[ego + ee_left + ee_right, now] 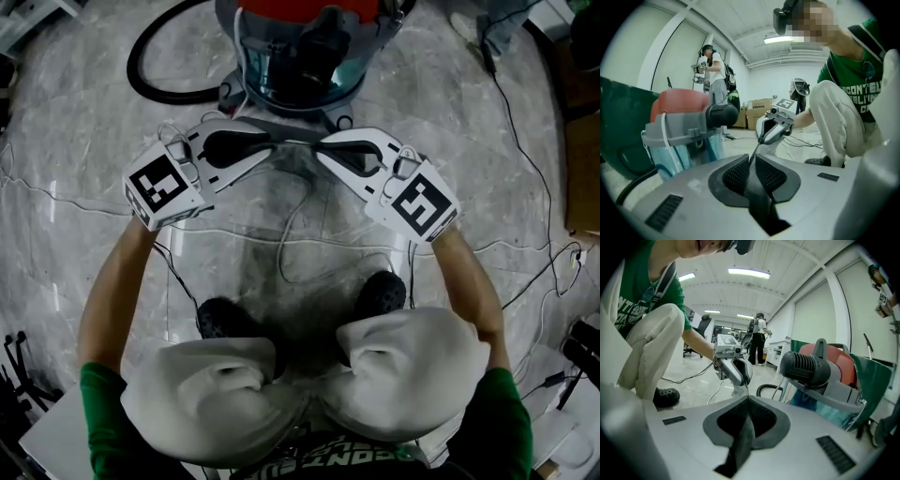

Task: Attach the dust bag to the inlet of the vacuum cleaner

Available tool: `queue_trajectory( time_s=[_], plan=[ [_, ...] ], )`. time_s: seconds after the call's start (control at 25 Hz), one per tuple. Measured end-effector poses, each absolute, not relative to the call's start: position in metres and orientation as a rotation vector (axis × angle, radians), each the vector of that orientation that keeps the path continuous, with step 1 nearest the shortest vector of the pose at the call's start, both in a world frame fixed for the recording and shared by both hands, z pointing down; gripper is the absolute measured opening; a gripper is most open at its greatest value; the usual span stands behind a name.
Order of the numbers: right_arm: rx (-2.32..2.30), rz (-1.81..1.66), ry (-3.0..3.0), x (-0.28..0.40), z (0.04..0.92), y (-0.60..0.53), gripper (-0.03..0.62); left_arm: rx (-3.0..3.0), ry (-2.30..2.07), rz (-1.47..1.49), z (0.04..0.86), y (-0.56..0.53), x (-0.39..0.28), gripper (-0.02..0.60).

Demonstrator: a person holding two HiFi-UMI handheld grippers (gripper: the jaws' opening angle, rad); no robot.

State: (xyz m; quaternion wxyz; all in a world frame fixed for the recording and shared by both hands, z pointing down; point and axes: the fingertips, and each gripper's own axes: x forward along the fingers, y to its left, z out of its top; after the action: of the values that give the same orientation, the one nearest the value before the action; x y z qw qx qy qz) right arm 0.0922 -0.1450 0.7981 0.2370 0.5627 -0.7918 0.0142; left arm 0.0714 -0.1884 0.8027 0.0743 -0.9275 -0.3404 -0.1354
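Note:
The vacuum cleaner (pixel 300 56) has a red lid and a clear blue drum and stands on the floor just beyond both grippers; it also shows as the vacuum cleaner (pixel 679 126) and the vacuum cleaner (pixel 825 376) in the gripper views. My left gripper (pixel 272 145) and right gripper (pixel 319 148) point tip to tip in front of it. Both are shut on the top edge of a thin see-through dust bag (pixel 295 144), stretched taut between them. The film hangs below them and is hard to see. The edge runs as a fine line from my left gripper (pixel 751 159) to the right one (pixel 776 126).
A black hose (pixel 150 75) loops left of the vacuum. Thin cables (pixel 525 141) cross the marble floor, one of them beneath the bag. The person's shoes (pixel 225 319) are close below. A dark green container (pixel 618 126) stands behind the vacuum. Other people (pixel 712 70) stand far off.

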Motion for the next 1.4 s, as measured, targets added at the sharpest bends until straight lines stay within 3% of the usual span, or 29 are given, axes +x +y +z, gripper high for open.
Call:
queue_trajectory(
  time_s=[1.4],
  plan=[
    [1.917,0.060,-2.124,0.143,0.701,-0.165,0.015,-2.673,-0.907,-0.323,0.697,-0.214,0.123,0.014]
  ],
)
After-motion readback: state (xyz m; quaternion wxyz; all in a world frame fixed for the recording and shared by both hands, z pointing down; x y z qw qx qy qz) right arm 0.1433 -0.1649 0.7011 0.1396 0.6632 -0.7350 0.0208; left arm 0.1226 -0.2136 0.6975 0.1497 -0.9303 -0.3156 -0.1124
